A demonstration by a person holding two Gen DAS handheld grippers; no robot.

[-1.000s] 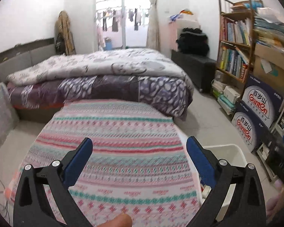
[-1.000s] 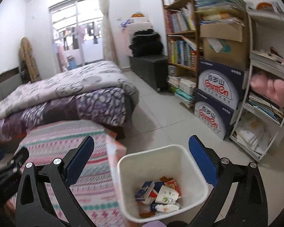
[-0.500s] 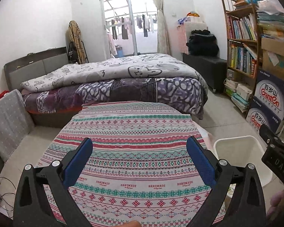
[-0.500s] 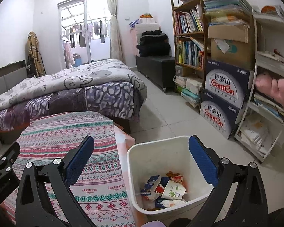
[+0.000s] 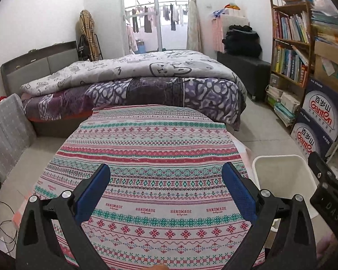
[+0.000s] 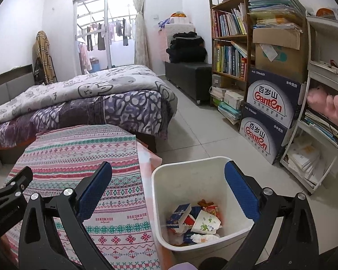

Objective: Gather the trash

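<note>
The left tool (image 5: 165, 184) hangs over the surface covered by a striped, patterned pink-and-teal cloth (image 5: 146, 148), its blue-padded fingers (image 5: 92, 191) spread wide with nothing between them. At 3 o'clock of the surface, just beside its edge, stands the white rectangular plastic waste bin (image 5: 281, 171). The right tool (image 6: 169, 186) sits above that white rectangular plastic waste bin (image 6: 191, 168), also spread wide and empty, one finger over the cloth's edge and the other over the bin's far side. In the bin's bottom lies the crumpled trash of paper cups, cartons and wrappers (image 6: 196, 220), piled toward the 6 o'clock wall. From the right view, the black frame of the left tool (image 6: 9, 193) shows at 9 o'clock. Beyond the surface at 12 o'clock is a bed with a purple patterned quilt (image 5: 135, 83). At 2 o'clock stand dark blue printed cardboard boxes (image 6: 270, 112), stacked two high beside a wooden bookshelf packed with books (image 6: 229, 45).
</note>
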